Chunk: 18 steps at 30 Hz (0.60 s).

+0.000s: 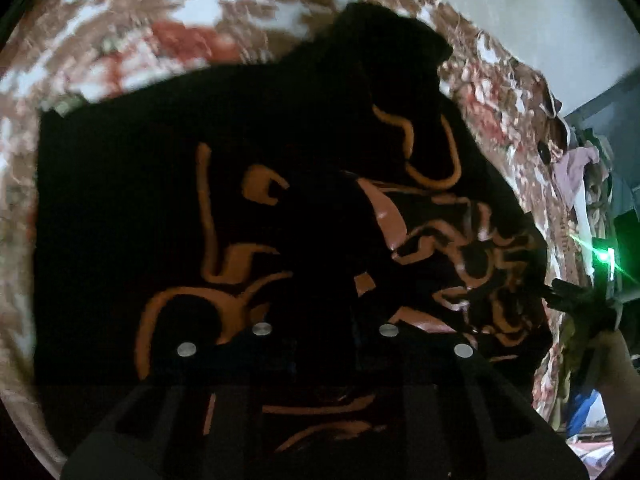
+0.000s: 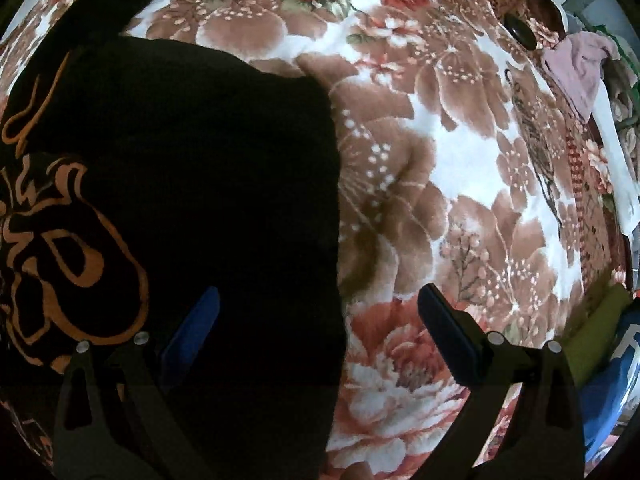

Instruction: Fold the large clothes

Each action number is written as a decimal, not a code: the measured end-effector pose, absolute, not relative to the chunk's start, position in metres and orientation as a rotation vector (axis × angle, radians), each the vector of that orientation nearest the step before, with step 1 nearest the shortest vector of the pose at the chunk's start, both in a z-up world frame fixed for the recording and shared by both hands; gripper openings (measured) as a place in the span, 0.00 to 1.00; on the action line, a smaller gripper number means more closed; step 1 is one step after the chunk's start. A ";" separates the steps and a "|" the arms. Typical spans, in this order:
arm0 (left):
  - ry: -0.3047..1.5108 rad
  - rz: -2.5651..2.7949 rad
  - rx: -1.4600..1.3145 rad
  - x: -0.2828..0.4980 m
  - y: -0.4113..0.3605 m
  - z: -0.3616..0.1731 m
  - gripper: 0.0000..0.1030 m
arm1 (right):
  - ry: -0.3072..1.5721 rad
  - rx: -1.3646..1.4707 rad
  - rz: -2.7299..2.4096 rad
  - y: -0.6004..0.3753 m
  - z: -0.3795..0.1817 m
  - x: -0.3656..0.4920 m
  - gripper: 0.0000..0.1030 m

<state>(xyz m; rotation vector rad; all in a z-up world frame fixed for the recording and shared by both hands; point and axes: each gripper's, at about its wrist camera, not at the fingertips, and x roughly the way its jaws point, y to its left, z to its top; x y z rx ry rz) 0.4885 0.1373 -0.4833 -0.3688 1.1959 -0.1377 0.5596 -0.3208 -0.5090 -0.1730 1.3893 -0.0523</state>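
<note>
A large black garment with an orange print [image 1: 224,208] lies on a floral blanket [image 1: 120,20]. In the left wrist view my left gripper [image 1: 324,320] is shut on a dark fold of the garment, its fingers hidden in the black cloth. The other gripper [image 1: 576,300] shows at the garment's right edge. In the right wrist view the garment [image 2: 200,160] fills the left half. My right gripper [image 2: 316,320] is open wide, its blue-padded left finger [image 2: 196,324] over the cloth and its right finger [image 2: 448,332] over the blanket [image 2: 460,160], straddling the garment's right edge.
A pink cloth [image 2: 580,72] and white cloth [image 2: 616,160] lie at the blanket's far right. Green and blue fabric [image 2: 608,364] sits at the lower right. A wall [image 1: 540,12] stands beyond the bed.
</note>
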 end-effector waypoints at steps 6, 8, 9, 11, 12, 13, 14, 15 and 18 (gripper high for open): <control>1.190 -0.132 -0.278 0.487 0.153 -0.464 0.19 | 1.382 -0.258 -0.017 -0.313 -0.517 0.565 0.95; 1.228 -0.126 -0.248 0.488 0.160 -0.483 0.20 | 1.390 -0.250 -0.007 -0.316 -0.525 0.568 0.95; 1.254 -0.118 -0.254 0.490 0.161 -0.497 0.21 | 1.391 -0.242 -0.004 -0.318 -0.529 0.570 0.95; 1.280 -0.103 -0.248 0.490 0.161 -0.519 0.26 | 1.381 -0.248 0.005 -0.320 -0.534 0.570 0.95; 1.277 -0.097 -0.227 0.490 0.160 -0.525 0.33 | 1.368 -0.262 0.008 -0.320 -0.535 0.569 0.95; 1.267 -0.095 -0.206 0.489 0.157 -0.529 0.39 | 1.359 -0.274 0.008 -0.318 -0.534 0.567 0.95; 1.255 -0.089 -0.190 0.487 0.156 -0.530 0.43 | 1.353 -0.284 0.002 -0.317 -0.533 0.566 0.95; 1.247 -0.078 -0.185 0.486 0.156 -0.529 0.53 | 1.348 -0.293 -0.006 -0.317 -0.531 0.566 0.95; 1.194 0.012 -0.116 0.481 0.160 -0.508 0.77 | 1.307 -0.310 -0.024 -0.309 -0.511 0.560 0.95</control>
